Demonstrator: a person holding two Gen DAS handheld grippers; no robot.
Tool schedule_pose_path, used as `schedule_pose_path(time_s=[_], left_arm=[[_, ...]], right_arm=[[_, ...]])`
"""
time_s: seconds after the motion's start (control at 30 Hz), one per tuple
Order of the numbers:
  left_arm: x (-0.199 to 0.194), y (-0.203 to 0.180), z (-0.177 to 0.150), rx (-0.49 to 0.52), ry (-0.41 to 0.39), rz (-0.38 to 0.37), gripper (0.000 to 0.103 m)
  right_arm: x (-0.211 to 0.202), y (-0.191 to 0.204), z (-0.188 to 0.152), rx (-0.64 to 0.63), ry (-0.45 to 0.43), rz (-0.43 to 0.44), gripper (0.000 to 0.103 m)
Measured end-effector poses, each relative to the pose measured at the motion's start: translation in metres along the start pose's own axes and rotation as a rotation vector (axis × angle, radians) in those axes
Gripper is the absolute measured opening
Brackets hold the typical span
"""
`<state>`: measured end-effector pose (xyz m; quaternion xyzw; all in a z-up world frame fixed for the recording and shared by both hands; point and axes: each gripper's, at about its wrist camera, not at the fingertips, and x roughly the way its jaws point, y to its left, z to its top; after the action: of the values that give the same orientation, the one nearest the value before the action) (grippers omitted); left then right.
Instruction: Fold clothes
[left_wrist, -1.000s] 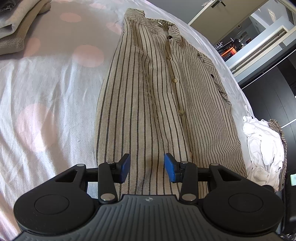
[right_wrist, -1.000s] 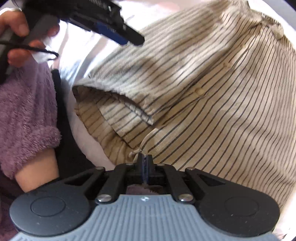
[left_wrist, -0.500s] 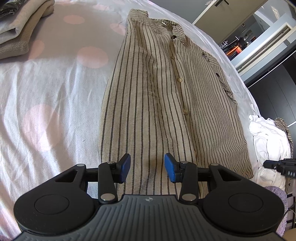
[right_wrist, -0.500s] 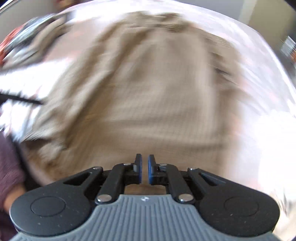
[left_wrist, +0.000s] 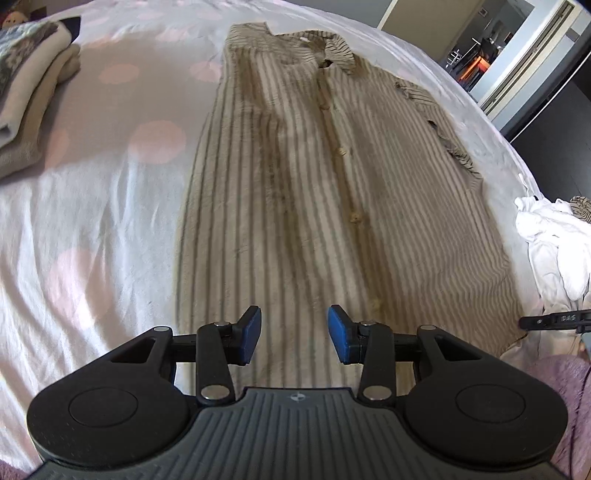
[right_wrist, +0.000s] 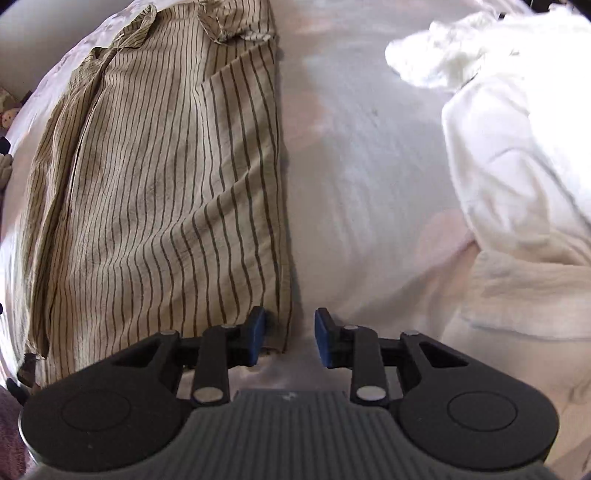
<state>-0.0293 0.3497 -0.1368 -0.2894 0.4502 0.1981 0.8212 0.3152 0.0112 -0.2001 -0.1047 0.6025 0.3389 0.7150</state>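
Striped beige shirt (left_wrist: 332, 192) lies lengthwise along middle of bed (left_wrist: 92, 229), buttons up, sides tucked into narrow strip. My left claw (left_wrist: 293, 334) gapes empty over hem; right claw (right_wrist: 290, 338) half open, empty, at hem's corner. Crosswise folds left, I judge; white clothes (right_wrist: 517, 155) heaped unfolded near bed's edge.

The left gripper (left_wrist: 294, 334) is hanging low with its blue pads (left_wrist: 249, 334) wide apart, holding nothing. The right gripper (right_wrist: 289, 338) is gaping empty too.
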Motion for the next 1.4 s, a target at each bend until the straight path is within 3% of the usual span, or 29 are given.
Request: schedule_pose_path(time_s=[0.03,0.13,0.4,0.63,1.1,1.13,1.2,1.27,1.4], left_arm=[[-0.001,-0.007,0.005,0.005,-0.001,-0.002,0.037],[-0.003,-0.033,0.021,0.038,-0.015,-0.027,0.037],[0.03,-0.137,0.051,0.251,0.048,-0.044,0.037],[0.09,-0.221,0.048,0.411,0.22,-0.088,0.037],[0.152,-0.269,0.046,0.376,0.387,-0.148,0.038],[0.155,-0.269,0.045,0.376,0.393,-0.147,0.037],[0.16,-0.269,0.044,0.375,0.405,-0.145,0.017],[0.166,-0.27,0.042,0.375,0.417,-0.143,0.007],[0.171,-0.269,0.042,0.396,0.422,-0.132,0.001]], right_arm=[[0.005,-0.001,0.0,-0.001,0.004,0.009,0.032],[0.009,-0.003,-0.001,0.003,0.003,0.056,0.003],[-0.025,0.016,0.002,-0.035,-0.116,0.104,0.002],[-0.037,0.051,-0.004,-0.134,-0.18,0.115,0.002],[-0.019,0.068,-0.018,-0.179,-0.168,0.216,0.002],[-0.019,0.068,-0.018,-0.182,-0.166,0.227,0.002],[-0.02,0.068,-0.018,-0.189,-0.162,0.241,0.002],[-0.02,0.068,-0.019,-0.2,-0.158,0.238,0.002],[-0.027,0.067,-0.012,-0.252,-0.139,0.233,0.004]])
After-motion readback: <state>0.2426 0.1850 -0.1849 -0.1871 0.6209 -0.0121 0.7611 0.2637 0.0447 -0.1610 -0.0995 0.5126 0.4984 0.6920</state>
